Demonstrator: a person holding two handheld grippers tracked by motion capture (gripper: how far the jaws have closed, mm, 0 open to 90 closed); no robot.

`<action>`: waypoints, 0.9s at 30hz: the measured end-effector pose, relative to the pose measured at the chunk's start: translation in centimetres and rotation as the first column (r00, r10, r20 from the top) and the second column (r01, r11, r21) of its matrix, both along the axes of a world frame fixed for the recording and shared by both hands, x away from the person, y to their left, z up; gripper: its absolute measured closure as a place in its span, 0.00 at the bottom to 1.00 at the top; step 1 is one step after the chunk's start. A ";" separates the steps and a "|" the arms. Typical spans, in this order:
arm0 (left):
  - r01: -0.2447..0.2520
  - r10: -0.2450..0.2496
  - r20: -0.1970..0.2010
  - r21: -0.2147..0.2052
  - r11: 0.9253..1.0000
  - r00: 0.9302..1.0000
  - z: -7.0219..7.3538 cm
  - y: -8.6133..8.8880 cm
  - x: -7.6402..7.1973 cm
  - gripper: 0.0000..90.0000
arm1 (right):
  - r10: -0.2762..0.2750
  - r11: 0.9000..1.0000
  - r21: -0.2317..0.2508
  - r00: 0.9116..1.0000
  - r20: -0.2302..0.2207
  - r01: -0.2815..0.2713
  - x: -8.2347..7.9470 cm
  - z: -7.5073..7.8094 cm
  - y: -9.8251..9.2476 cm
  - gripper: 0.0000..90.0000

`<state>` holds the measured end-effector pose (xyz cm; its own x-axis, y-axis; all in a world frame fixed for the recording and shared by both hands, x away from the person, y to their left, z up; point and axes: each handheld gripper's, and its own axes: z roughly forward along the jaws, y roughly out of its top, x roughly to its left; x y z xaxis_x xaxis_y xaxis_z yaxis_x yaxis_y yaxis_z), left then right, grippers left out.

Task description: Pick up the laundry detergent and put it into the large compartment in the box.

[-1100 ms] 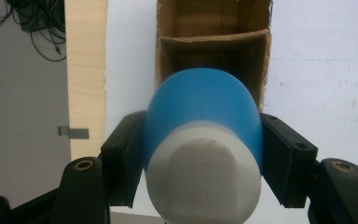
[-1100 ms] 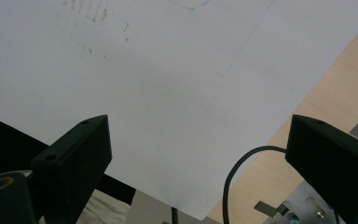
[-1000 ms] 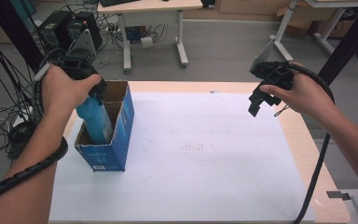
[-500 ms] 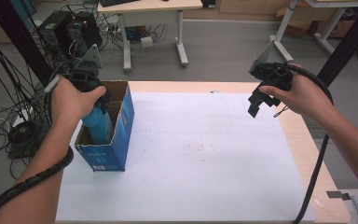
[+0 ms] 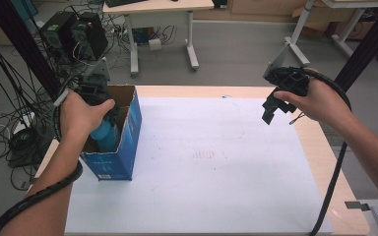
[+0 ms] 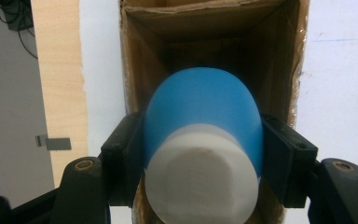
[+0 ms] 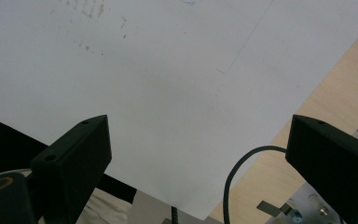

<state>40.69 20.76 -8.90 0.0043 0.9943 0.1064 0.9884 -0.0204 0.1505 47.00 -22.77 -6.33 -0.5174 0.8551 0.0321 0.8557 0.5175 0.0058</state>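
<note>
A blue bottle (image 6: 203,112) with a white cap (image 6: 200,179) is clamped between the jaws of the left gripper (image 6: 200,158), one jaw pressed against each side of its body just below the cap. Beyond the jaws, the lower part of the bottle is seen inside an open cardboard box (image 6: 144,70), whose brown inner walls close in around it on both sides. In the high view the box (image 5: 123,147) is shown blue on the outside, standing upright at the left edge of a white sheet (image 5: 211,162) that covers most of a wooden table (image 5: 320,147); the left hand (image 5: 81,115) is wrapped around the gripper above the box opening, with the bottle (image 5: 104,133) reaching down into it.

The jaws of the right gripper (image 7: 200,154) are held wide apart with nothing between them. Past them the white sheet (image 7: 168,70) is seen, and to the right of the jaws a strip of bare table (image 7: 326,88) and a loop of black cable (image 7: 242,163). In the high view the right gripper (image 5: 278,101) is held by the right hand (image 5: 320,101) in the air above the far right part of the sheet, well apart from the box.
</note>
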 end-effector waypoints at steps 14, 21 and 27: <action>0.000 0.000 -0.018 0.003 1.000 1.000 -1.5 -0.2 0.6 0.42 | -0.004 1.000 0.000 1.000 -0.007 0.004 0.3 -0.3 -0.3 0.08; 0.002 -0.001 -0.031 0.013 1.000 1.000 -2.3 -0.5 1.0 0.42 | -0.004 1.000 0.002 1.000 -0.006 0.004 0.4 -0.5 -0.4 0.08; 0.001 -0.001 -0.042 0.013 1.000 0.999 -2.6 -0.4 1.2 0.42 | -0.008 1.000 0.002 1.000 -0.007 0.008 0.5 -0.6 -0.5 0.08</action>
<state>41.89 20.36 -11.51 0.0100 0.9929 0.1186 0.9938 -0.0230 0.1087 47.47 -23.24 -6.94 -0.5107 0.8590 0.0373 0.8596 0.5110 0.0009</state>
